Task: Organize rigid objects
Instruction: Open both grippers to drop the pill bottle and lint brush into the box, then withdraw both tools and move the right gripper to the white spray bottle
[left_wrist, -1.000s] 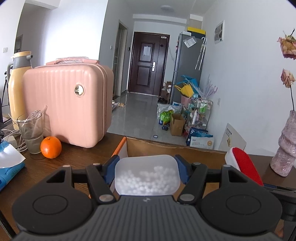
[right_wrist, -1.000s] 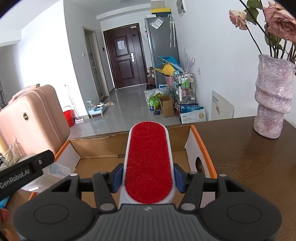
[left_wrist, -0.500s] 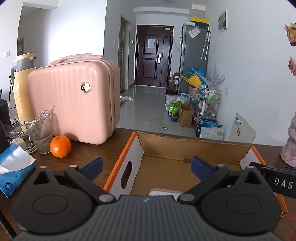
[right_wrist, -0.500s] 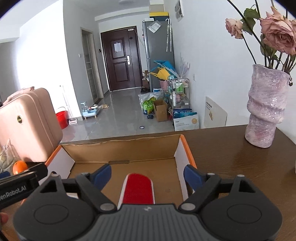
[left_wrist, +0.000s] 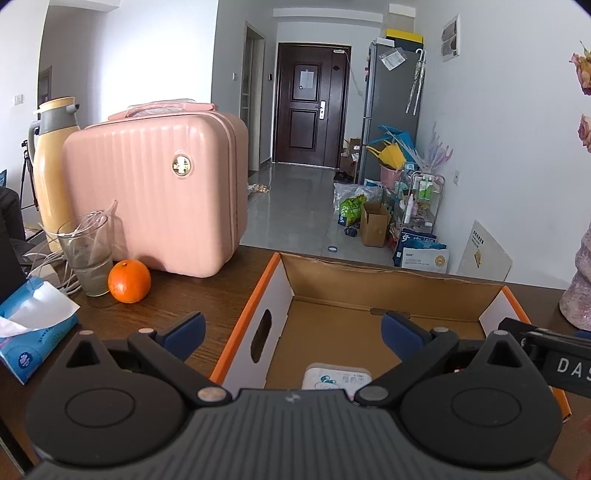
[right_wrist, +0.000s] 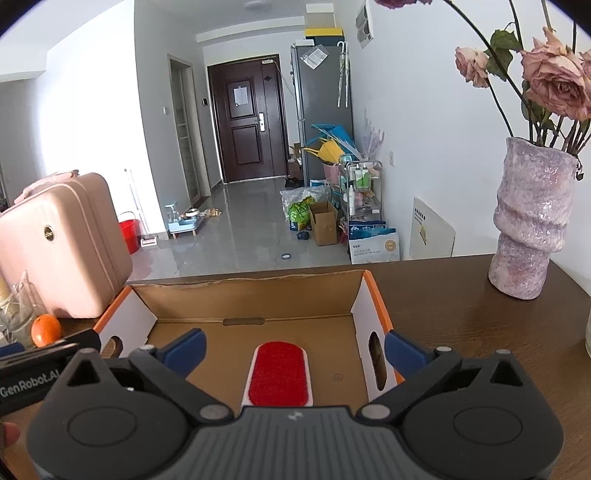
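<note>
Left wrist view is showing the left gripper (left_wrist: 291, 328) hovering over the near end of a cardboard box (left_wrist: 399, 284), its jaws spread wide apart and gripping nothing. A white plastic container (left_wrist: 338, 376) is lying on the box floor just under the gripper, partly hidden by its body. The box is sitting on a dark wooden surface (left_wrist: 207, 291). To the left an orange (left_wrist: 129, 281) is resting beside a glass (left_wrist: 86, 254), with a pink case (left_wrist: 159, 195) standing behind them and a yellow flask (left_wrist: 51, 162) further back. A blue tissue pack (left_wrist: 33, 332) is lying at the near left edge.

Right wrist view is showing the right gripper (right_wrist: 293, 347) hanging over the same box (right_wrist: 251, 295), its jaws also wide apart and gripping nothing. A lint brush (right_wrist: 279, 374) with a red pad is lying flat on the box floor between the two blue fingers (right_wrist: 184, 347), touching neither. A pink vase (right_wrist: 532, 221) with dried roses is standing on the surface (right_wrist: 461, 306) to the right of the box, well apart from it
</note>
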